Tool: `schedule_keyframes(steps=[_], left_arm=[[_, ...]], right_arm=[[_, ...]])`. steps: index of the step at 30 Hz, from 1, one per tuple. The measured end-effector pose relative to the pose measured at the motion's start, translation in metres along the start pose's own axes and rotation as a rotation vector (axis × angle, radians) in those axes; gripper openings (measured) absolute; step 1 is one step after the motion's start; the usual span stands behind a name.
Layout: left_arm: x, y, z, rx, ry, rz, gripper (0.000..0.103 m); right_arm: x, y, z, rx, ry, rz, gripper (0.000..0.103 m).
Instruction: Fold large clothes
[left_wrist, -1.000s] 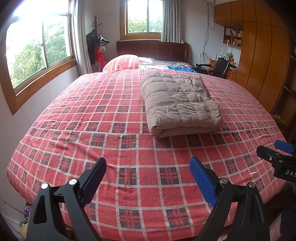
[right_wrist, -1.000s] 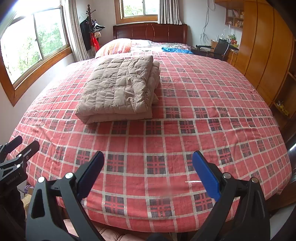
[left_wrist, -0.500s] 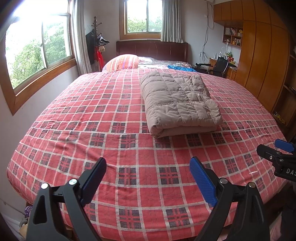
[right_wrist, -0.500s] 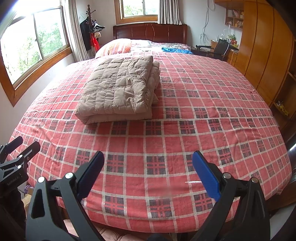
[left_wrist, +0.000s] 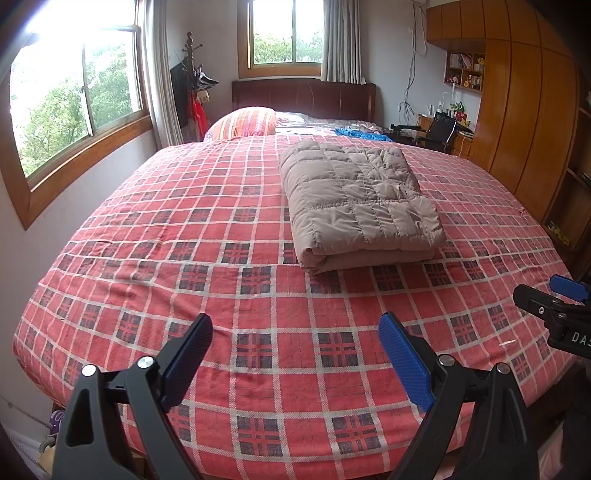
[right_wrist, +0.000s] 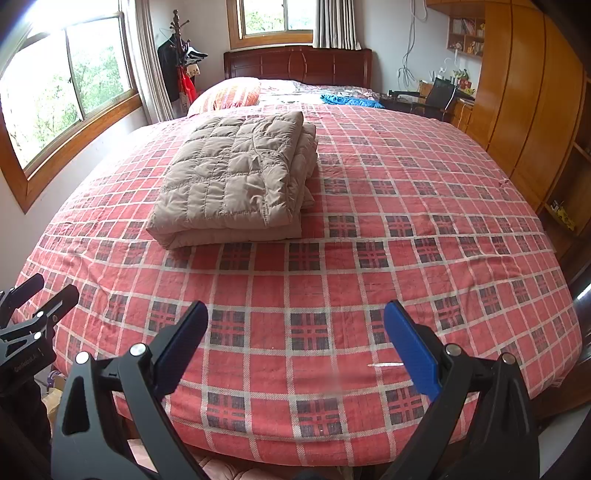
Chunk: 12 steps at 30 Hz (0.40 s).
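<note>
A folded beige quilted down jacket (left_wrist: 358, 199) lies on the red plaid bedspread (left_wrist: 229, 280), well ahead of the left gripper (left_wrist: 295, 354) and right gripper (right_wrist: 295, 343), both spread wide, empty, near the bed's foot.

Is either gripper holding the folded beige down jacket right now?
No, the folded beige down jacket lies alone on the plaid bedspread, with both grippers open near the bed's foot.

Left gripper (left_wrist: 295, 354) fingers spread, empty; right gripper (right_wrist: 295, 343) likewise.
</note>
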<state>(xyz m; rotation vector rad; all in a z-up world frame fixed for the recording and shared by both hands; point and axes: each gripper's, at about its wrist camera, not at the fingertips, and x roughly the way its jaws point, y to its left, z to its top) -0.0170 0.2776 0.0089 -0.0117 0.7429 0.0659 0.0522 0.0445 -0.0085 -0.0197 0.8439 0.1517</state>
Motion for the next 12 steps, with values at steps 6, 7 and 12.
schedule_keyframes(steps=[6, 7, 12], left_arm=[[0.0006, 0.0002, -0.0006, 0.000, 0.001, 0.001, 0.092], [0.0006, 0.0004, -0.0005, 0.001, 0.000, 0.001, 0.092], [0.0006, -0.0001, -0.0001, 0.001, 0.001, 0.001, 0.092]], right_arm=[[0.0021, 0.0000, 0.0004, 0.004, 0.004, 0.007, 0.096], [0.0021, 0.0003, 0.0002, 0.004, 0.004, 0.006, 0.096], [0.0027, 0.0010, -0.0002, 0.003, 0.006, 0.010, 0.096]])
